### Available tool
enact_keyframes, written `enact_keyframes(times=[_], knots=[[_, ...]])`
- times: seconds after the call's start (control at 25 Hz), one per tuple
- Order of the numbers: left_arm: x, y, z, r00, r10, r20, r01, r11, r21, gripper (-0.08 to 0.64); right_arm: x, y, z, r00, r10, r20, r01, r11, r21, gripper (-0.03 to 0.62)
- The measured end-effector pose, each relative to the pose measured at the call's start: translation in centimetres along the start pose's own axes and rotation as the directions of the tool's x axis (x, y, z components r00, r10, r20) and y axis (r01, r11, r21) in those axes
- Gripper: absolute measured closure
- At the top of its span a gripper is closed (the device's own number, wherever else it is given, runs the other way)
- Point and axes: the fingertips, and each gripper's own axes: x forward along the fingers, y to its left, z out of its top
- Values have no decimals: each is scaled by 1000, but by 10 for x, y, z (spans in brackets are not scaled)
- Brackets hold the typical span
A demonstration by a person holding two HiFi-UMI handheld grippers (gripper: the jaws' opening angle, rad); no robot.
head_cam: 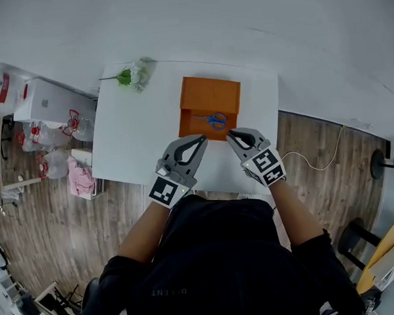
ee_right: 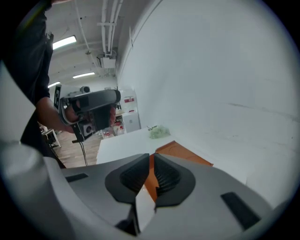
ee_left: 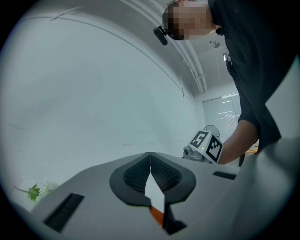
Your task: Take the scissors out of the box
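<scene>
Jaws on the left gripper (ee_left: 150, 157) are clenched tip to tip with nothing between them. It points level over the white rectangular table (head_cam: 127, 141), just short of the near left corner of the flat orange cardboard box (head_cam: 208, 94).

Moving right, the blue-handled metal scissors (head_cam: 215, 120) lie inside the box near its front edge, ahead of both sets of jaws and between them. Their long axis runs crosswise to the way the grippers point, blades off toward the left gripper's side and the blue loops toward the right one.

Then the right gripper (ee_right: 151, 159): its jaws are released, just a thin gap apart and empty, with orange box showing through the slit. It tilts down, and in the head view its tips (head_cam: 233, 133) sit right at the box's front edge, just beside the handles.

So the right one looks way better placed; it's nearer, and the handles face it. It'd probably need to go wider and straddle the scissors across that long axis.
</scene>
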Motion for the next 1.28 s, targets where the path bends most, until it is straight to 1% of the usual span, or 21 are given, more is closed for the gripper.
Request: enact_keyframes(times=[0.16,0.28,0.52,0.72,0.96,1.12,1.28], knots=[[3,14,-12,1000,-26,-4,26,1000,8,540,28,-10,-22,994,-36,-100,35,999,-19,549],[4,23,-22,999,-41,-10,41,999,16,540,49,-18,-42,983,-62,-174,59,998,-23,538],[8,43,-38,998,-60,-16,60,998,-7,540,85,-32,-74,948,-102,-302,97,995,-33,523],[13,50,-48,996,-82,-25,82,997,-9,540,108,-42,-102,908,-121,-401,103,992,-67,508],[16,58,-52,995,-100,-25,100,995,-16,540,128,-47,-129,870,-117,-478,99,993,-63,491],[17,62,-55,994,-104,-30,103,994,-29,540,137,-44,-146,844,-86,-529,64,996,-60,485],[17,66,-56,995,-101,-26,100,994,-32,540,143,-40,-155,818,-60,-572,21,997,-73,486]])
